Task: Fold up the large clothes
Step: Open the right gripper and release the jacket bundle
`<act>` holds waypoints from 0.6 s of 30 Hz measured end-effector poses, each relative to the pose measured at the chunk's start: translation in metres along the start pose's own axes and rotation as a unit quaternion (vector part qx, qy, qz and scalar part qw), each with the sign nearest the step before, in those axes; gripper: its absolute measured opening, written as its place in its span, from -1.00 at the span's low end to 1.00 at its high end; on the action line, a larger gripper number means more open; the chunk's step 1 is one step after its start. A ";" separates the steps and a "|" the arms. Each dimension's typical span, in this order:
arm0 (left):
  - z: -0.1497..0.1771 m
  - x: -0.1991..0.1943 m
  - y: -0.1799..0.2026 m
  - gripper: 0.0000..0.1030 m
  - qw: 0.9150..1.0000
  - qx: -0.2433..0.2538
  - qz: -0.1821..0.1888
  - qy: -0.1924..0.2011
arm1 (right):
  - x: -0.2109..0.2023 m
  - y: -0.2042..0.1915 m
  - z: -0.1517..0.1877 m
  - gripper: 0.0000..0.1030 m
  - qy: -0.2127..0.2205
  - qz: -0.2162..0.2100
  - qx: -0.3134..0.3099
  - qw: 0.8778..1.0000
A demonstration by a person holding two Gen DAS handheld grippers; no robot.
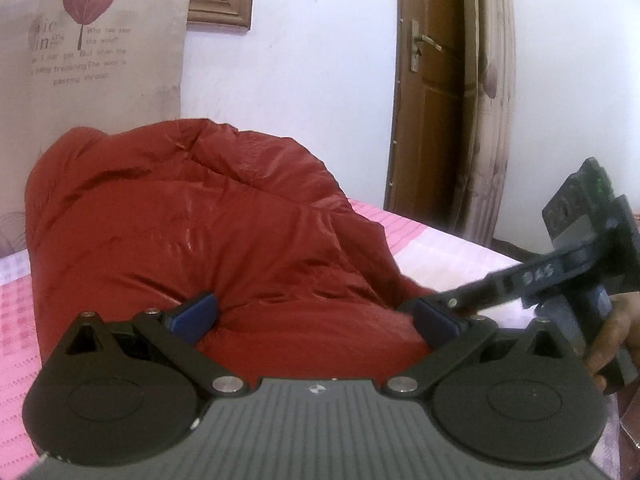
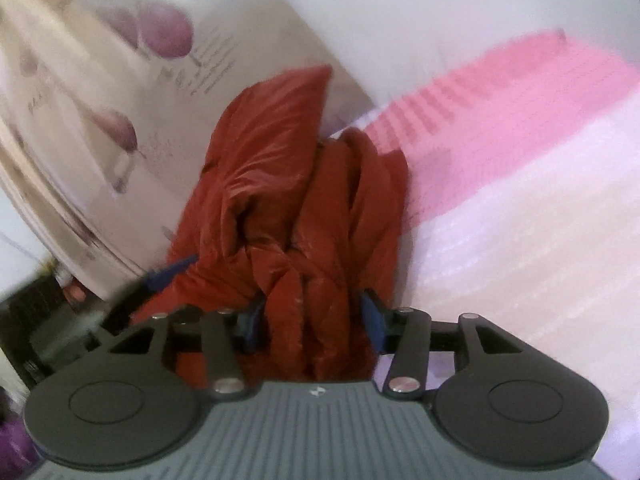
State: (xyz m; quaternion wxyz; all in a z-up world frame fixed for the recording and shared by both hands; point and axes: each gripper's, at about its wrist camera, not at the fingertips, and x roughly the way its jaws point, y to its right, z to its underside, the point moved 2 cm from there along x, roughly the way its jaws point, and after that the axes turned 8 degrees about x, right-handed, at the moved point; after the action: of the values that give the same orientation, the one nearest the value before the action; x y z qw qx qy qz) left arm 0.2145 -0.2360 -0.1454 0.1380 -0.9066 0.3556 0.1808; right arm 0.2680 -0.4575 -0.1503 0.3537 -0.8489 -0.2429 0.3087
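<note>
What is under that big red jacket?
The red jacket lies bunched on a bed with a pink and white sheet, which shows around it. Whatever is directly beneath the pile is covered.

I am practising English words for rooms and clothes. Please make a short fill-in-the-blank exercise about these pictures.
1. The puffy jacket is ___ in colour.
2. It lies on a bed with a ___ and white sheet.
3. The wooden ___ behind the bed has a metal handle.
4. The blue pads of the left gripper have jacket ___ between them.

Missing words: red; pink; door; fabric
</note>
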 end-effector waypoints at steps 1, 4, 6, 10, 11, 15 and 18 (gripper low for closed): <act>-0.003 0.002 -0.001 1.00 1.000 0.004 -0.003 -0.005 | 0.002 0.000 0.001 0.30 0.000 0.020 -0.008 1.000; -0.009 0.003 0.001 1.00 1.000 0.011 -0.011 -0.020 | 0.008 0.001 0.002 0.30 -0.016 0.046 -0.017 0.999; -0.012 0.001 0.000 1.00 1.000 0.006 -0.011 -0.026 | 0.012 -0.008 0.004 0.42 -0.020 0.074 -0.063 0.995; -0.017 -0.003 0.000 1.00 0.999 0.001 -0.014 -0.044 | 0.014 -0.016 0.009 0.55 -0.015 0.105 -0.094 0.990; -0.020 -0.004 0.000 1.00 0.999 0.001 -0.018 -0.050 | 0.015 -0.018 0.010 0.60 -0.013 0.113 -0.100 0.988; -0.023 -0.006 0.002 1.00 0.997 0.017 -0.033 -0.063 | 0.016 -0.024 0.013 0.76 -0.007 0.135 -0.113 0.984; -0.020 -0.002 0.003 1.00 0.996 0.031 -0.039 -0.074 | 0.015 -0.022 0.011 0.83 -0.006 0.141 -0.115 0.983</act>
State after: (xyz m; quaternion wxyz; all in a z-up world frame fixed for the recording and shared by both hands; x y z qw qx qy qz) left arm 0.2153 -0.2447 -0.1267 0.1987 -0.8992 0.3143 0.2307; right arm 0.2664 -0.4287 -0.1456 0.2055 -0.9079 -0.1561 0.3304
